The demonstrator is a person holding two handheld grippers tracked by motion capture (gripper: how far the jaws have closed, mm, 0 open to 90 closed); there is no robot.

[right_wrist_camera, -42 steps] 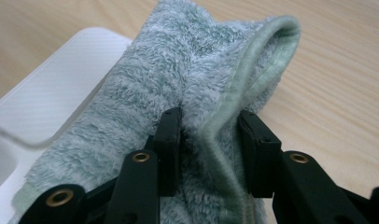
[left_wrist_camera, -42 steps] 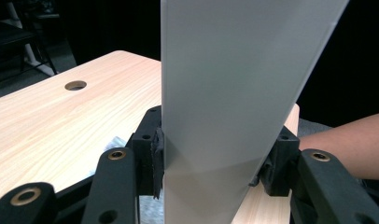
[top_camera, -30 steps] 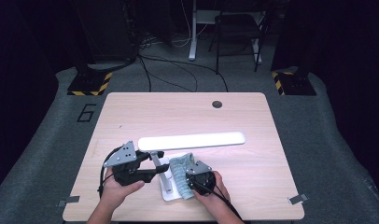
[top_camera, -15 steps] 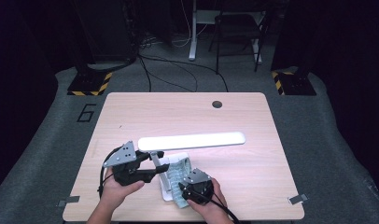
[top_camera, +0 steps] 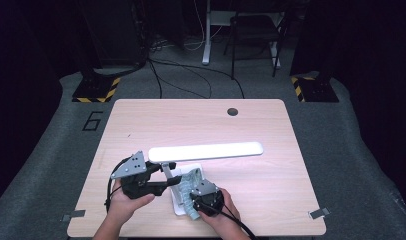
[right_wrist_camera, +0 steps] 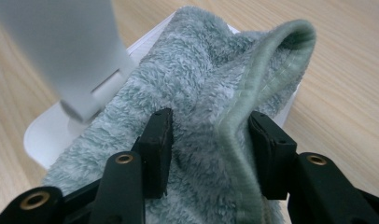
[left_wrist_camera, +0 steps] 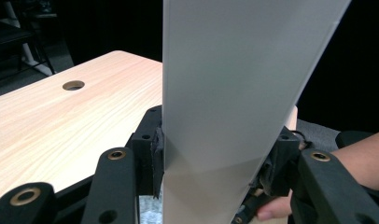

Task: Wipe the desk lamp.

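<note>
Pale wooden tabletop (top_camera: 141, 125) bears a white desk lamp (top_camera: 206, 151) near six o'clock; left gripper (left_wrist_camera: 215, 158) should keep clamping its upright while right gripper (right_wrist_camera: 208, 140), seemingly pinching the grey-green fluffy cloth (right_wrist_camera: 201, 93), rubs the base.

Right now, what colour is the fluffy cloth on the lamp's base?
Pale grey-green cloth; the right gripper view shows it best.

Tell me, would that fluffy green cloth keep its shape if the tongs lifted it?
Probably not. The cloth already bunches into a soft fold between the right tongs, so it would likely droop. Its fluffy pile suggests it is light and grips well rather than slipping. Dragged, it might snag on the lamp base it lies across.
</note>
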